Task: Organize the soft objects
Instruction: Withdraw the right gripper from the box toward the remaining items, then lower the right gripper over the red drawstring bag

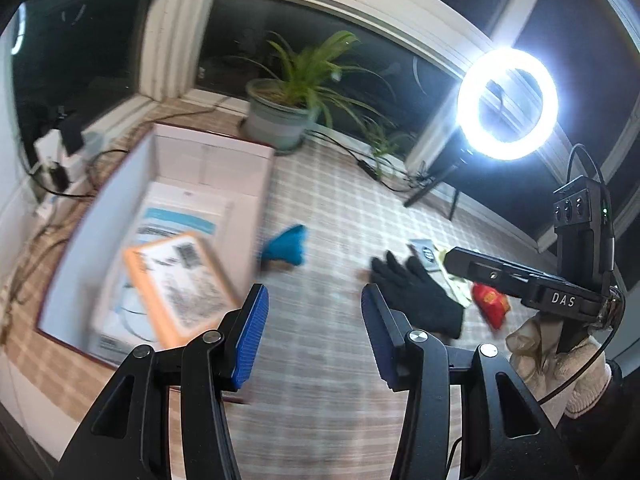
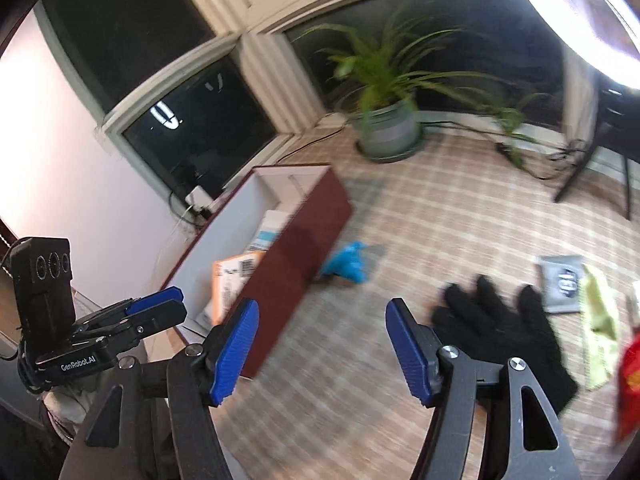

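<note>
While the left wrist view blurs, the left gripper (image 1: 314,332) hangs spread and empty above the checked tablecloth (image 1: 340,208), a black glove (image 1: 416,292) just right of it and a blue cloth (image 1: 286,246) beside the open box (image 1: 160,216). From the right wrist, the right gripper (image 2: 320,348) is likewise spread and empty, the black glove (image 2: 504,336) lying just right of its fingers, the blue cloth (image 2: 348,264) against the box's red wall (image 2: 296,248).

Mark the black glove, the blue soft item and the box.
black glove (image 2: 500,332): right wrist view, palm.
blue soft item (image 2: 347,266): right wrist view, its middle.
box (image 2: 296,240): right wrist view, dark red outer side wall.
</note>
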Demonstrator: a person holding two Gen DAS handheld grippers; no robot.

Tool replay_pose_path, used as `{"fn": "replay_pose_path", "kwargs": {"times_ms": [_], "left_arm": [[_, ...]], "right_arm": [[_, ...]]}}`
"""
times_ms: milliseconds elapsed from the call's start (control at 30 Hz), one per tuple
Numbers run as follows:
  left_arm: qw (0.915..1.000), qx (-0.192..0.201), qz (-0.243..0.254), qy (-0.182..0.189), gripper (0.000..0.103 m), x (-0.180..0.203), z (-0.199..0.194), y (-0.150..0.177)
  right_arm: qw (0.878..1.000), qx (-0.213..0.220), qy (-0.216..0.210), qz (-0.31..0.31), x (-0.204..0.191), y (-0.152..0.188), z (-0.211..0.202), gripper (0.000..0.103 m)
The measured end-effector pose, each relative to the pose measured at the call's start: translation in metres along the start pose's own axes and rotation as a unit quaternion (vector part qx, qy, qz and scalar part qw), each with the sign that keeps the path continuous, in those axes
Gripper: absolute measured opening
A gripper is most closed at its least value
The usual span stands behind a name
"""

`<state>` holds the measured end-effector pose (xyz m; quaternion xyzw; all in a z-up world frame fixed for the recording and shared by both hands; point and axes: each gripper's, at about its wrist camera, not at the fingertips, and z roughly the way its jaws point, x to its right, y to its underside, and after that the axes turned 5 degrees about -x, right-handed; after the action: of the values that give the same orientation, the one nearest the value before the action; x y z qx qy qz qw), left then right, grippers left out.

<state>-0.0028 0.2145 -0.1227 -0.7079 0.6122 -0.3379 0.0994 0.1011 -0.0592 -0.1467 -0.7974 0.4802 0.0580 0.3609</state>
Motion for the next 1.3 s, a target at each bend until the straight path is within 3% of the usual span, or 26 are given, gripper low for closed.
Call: {"fn": "replay_pose_path", "kwargs": {"times_ms": [133, 467, 733, 1033, 1300], "left_arm": [[0.9998, -0.011, 0.006, 0.014, 0.048, 0.030, 0.017, 0.007], [0.9974, -0.049, 0.016, 0.051, 0.056, 0.108, 0.062, 0.025], [0.9940, -0.074, 0.022, 0.078, 0.057, 0.170, 0.096, 0.039], [0.9871, -0.105, 0.036, 0.115, 0.057, 0.247, 0.147, 0.049], [0.9742, -0.156, 0.018, 0.162, 0.057, 0.295, 0.201, 0.053]], "right_arm": [[1.000, 0.010, 0.017, 0.015, 0.042, 0.015, -0.032, 0.071], [0.997, 0.015, 0.044, 0.067, 0.149, 0.045, -0.092, 0.071], [0.993, 0.011, 0.066, 0.093, 0.220, 0.061, -0.122, 0.071], [0.991, -0.028, 0.074, 0.107, 0.291, 0.062, -0.141, 0.071], [0.989, -0.083, 0.042, 0.117, 0.342, 0.059, -0.126, 0.071]]}}
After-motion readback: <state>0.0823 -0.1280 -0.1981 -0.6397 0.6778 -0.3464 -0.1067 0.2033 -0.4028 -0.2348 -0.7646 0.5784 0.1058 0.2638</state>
